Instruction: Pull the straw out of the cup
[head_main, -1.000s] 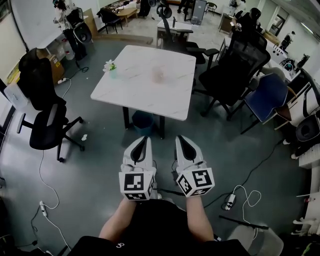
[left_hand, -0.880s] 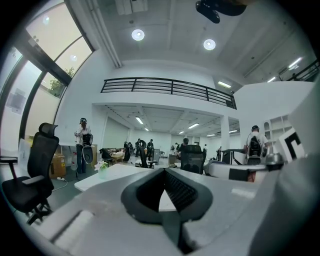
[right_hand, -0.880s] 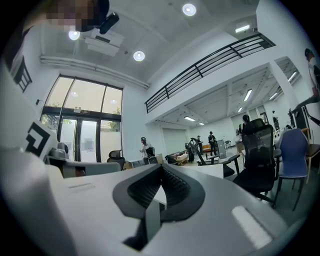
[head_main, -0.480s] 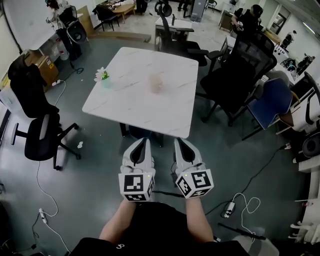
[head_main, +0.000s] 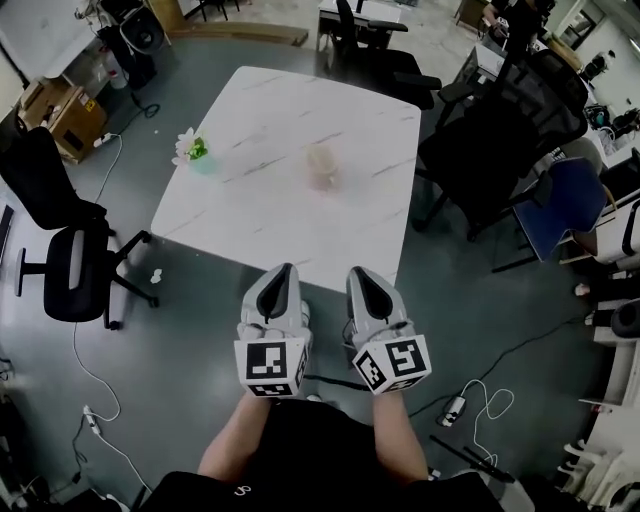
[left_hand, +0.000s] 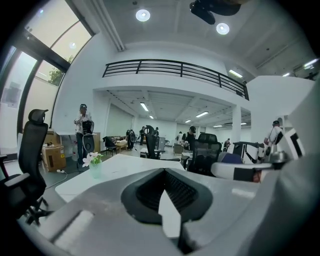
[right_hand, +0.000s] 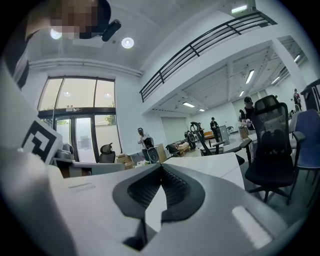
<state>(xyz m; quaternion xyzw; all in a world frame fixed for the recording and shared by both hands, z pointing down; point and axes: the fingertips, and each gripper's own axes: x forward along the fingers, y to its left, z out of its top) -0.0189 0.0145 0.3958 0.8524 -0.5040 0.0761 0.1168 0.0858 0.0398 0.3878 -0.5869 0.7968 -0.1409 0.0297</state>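
Observation:
A pale, translucent cup (head_main: 322, 167) stands near the middle of the white marble-look table (head_main: 250, 220); I cannot make out the straw at this distance. My left gripper (head_main: 283, 270) and right gripper (head_main: 357, 273) are held side by side just short of the table's near edge, both shut with nothing between the jaws. In the left gripper view the jaw tips (left_hand: 161, 171) meet in front of the table top (left_hand: 117, 170). The right gripper view shows its shut tips (right_hand: 160, 167) and the table (right_hand: 210, 165) beyond. The cup is not seen in either gripper view.
A small vase of white flowers (head_main: 192, 150) sits at the table's left edge, also the vase (left_hand: 94, 164). Black office chairs stand left (head_main: 60, 250) and right (head_main: 500, 130) of the table. Cables and a power strip (head_main: 455, 408) lie on the grey floor. People stand far off.
The table and cup have come nearer and lower in the head view as I walk up to them. Both grippers keep the same shut pose in front of me.

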